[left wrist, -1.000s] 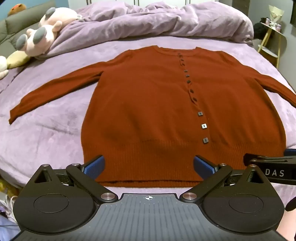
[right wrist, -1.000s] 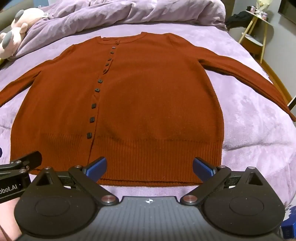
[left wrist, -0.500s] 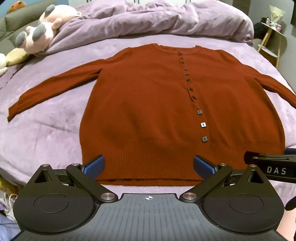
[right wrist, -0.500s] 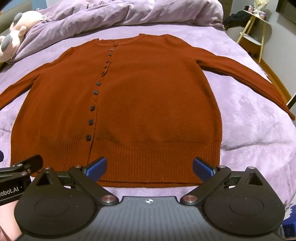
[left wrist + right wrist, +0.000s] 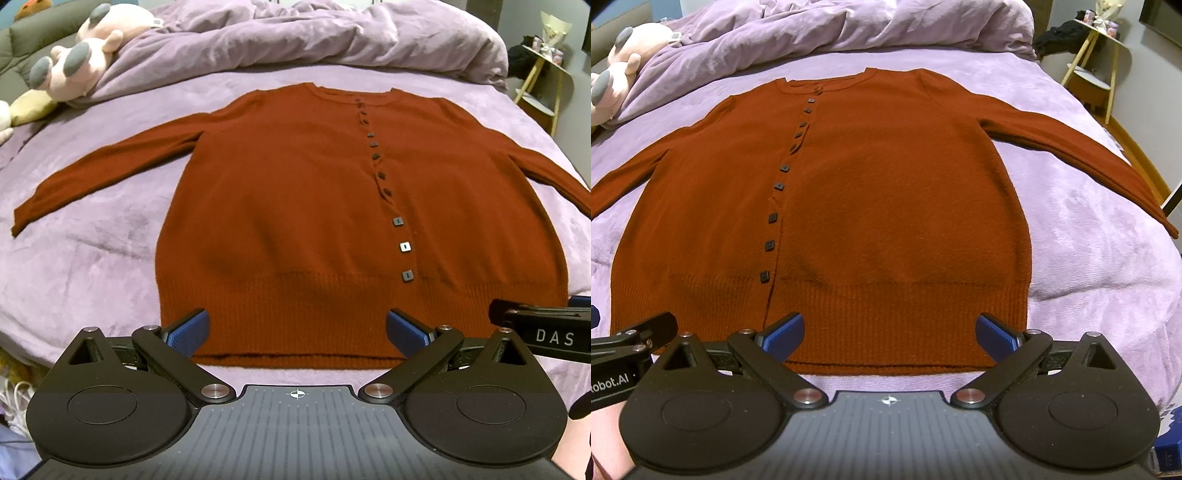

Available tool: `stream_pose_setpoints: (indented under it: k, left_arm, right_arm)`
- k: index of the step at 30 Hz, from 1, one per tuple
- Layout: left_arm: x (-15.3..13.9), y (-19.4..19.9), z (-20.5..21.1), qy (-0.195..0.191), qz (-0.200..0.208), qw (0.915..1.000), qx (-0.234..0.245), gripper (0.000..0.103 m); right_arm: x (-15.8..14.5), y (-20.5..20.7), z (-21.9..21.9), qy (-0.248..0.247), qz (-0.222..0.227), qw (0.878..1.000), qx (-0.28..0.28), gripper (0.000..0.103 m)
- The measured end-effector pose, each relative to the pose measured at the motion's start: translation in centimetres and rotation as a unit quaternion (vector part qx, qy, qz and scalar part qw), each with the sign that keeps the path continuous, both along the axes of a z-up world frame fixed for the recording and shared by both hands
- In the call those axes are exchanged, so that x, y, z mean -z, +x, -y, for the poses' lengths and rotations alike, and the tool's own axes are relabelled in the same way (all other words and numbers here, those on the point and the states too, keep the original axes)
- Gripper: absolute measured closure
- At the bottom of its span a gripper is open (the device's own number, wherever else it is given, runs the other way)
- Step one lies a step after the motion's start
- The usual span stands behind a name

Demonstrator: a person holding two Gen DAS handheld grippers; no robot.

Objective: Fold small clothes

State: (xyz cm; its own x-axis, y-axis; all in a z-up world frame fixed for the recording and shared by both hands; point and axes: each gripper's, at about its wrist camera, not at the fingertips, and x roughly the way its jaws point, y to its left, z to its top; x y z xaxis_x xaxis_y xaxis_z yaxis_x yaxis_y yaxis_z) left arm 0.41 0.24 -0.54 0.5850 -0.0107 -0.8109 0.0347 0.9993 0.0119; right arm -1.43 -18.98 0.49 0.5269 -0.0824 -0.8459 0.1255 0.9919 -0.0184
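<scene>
Left gripper [image 5: 296,330]: jaws spread wide, holding nothing, poised over the ribbed hem's left half.
Right gripper [image 5: 889,334]: equally wide and empty, above the hem's right half — its arm shows at the left camera's right edge.
Cardigan [image 5: 332,206]: rust-red, lying flat and face up on the bed, buttoned, both sleeves stretched outward.
Buttons [image 5: 405,246]: dark squares in a line from neckline to hem.
Bed cover [image 5: 92,251]: purple plush — a rumpled duvet [image 5: 295,37] heaped beyond the collar.
Plush toy [image 5: 85,55]: pink and grey, far left.
</scene>
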Motion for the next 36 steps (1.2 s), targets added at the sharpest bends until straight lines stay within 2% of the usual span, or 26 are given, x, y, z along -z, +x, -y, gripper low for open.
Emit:
stream_pose_setpoints:
  k: [36]
  left_arm:
    - [-0.05,0.36,-0.51,-0.010,-0.013,0.9998,-0.013,0.000]
  right_arm:
    - [0.10,0.16,-0.04,-0.001,0.004,1.000,0.004,0.004]
